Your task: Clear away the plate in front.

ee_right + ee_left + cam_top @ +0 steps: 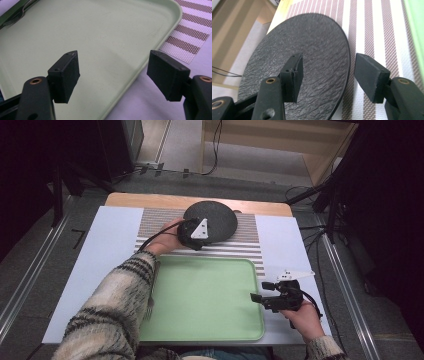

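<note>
The left gripper (pixel 328 77) straddles the near edge of the black plate (pixel 312 50) on the striped mat (pixel 372 30), jaws spread, seemingly not pressing; the plate's underside is hidden. The right gripper (pixel 113 75) gapes over the green tray (pixel 100 32).

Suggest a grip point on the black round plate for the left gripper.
Take the black plate by its thin rim, on the near edge facing the green tray. It lies flat on the striped mat, so only the edge offers a pinch: one jaw over the textured top, the other under the rim. The left gripper is open and already straddles that edge, so closing there probably works.
</note>
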